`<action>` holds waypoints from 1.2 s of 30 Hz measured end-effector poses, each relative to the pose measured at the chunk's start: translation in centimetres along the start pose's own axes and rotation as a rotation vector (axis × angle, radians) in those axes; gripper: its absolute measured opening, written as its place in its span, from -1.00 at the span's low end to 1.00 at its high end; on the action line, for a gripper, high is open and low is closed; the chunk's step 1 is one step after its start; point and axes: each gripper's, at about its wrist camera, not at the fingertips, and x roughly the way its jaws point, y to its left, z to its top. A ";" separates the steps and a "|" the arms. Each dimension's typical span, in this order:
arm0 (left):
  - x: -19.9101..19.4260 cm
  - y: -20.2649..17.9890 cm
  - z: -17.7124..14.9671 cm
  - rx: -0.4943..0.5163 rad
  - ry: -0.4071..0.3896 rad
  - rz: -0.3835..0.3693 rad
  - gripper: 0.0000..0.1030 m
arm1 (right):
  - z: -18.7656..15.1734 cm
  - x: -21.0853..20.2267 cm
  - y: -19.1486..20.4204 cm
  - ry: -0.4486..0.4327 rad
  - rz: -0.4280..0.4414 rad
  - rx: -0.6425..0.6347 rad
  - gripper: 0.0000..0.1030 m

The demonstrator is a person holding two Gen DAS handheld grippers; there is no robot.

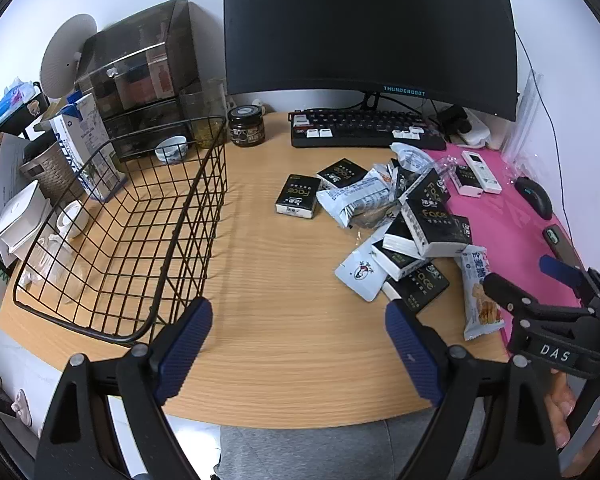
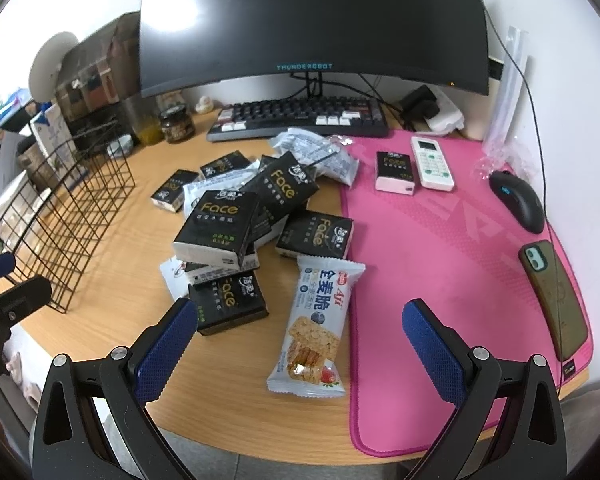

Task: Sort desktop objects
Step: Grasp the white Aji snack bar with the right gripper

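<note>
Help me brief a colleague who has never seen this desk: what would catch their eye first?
Probably the jumbled pile of black tissue packs and white snack wrappers mid-desk, in front of the keyboard. Next, the bright pink desk mat on the right, with a remote, mouse and phone on it. On the left stands an empty black wire basket.
</note>
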 end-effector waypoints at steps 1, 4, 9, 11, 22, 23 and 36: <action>0.0 0.1 0.0 -0.002 0.000 0.000 0.72 | 0.0 0.0 0.0 0.001 0.001 -0.001 1.00; 0.1 0.2 0.1 -0.004 0.000 0.003 0.72 | -0.1 0.0 0.2 0.001 0.004 -0.005 1.00; 0.2 0.4 0.2 -0.012 0.002 0.004 0.72 | -0.2 0.0 0.2 0.001 0.004 -0.003 1.00; 0.4 0.4 0.1 -0.008 0.004 0.005 0.72 | -0.1 0.0 0.1 0.001 0.004 0.001 1.00; 2.4 0.4 0.0 -0.005 0.045 0.012 0.72 | -0.1 1.6 -0.4 0.040 0.027 -0.001 1.00; 2.5 0.4 -0.1 -0.004 0.047 0.014 0.72 | -0.2 1.6 -0.4 0.041 0.027 -0.006 1.00; 5.7 -2.0 -0.8 0.084 0.093 -0.012 0.72 | -1.1 6.5 -0.9 0.168 0.030 -0.015 0.45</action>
